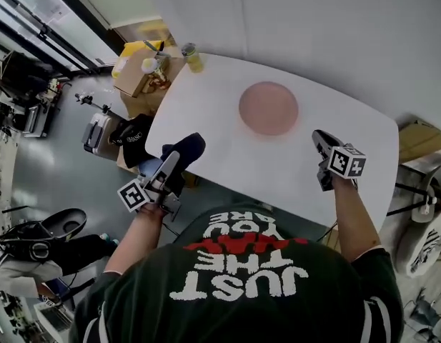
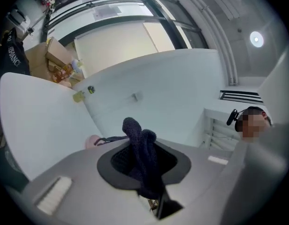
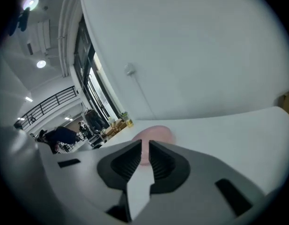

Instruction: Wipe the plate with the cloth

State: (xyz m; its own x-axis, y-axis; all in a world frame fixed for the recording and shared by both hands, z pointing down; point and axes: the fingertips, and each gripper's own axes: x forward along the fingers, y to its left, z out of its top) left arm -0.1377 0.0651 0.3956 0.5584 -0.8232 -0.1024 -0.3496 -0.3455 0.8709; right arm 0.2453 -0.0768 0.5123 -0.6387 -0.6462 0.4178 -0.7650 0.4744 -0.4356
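A round pink plate (image 1: 269, 108) lies on the white table (image 1: 291, 170), toward its far side. My left gripper (image 1: 173, 160) hangs over the table's left near edge, shut on a dark navy cloth (image 1: 186, 148). In the left gripper view the cloth (image 2: 140, 146) bunches up between the jaws, and a sliver of the plate (image 2: 91, 142) shows past them. My right gripper (image 1: 321, 138) is over the table to the right of the plate, shut, with nothing between its jaws. In the right gripper view the plate (image 3: 156, 133) lies just beyond the right gripper (image 3: 143, 157).
A yellowish jar (image 1: 192, 57) stands at the table's far left corner. An open cardboard box (image 1: 138, 70) and dark bags (image 1: 127, 138) sit on the floor to the left. A white wall runs behind the table. Stools (image 1: 424, 227) stand to the right.
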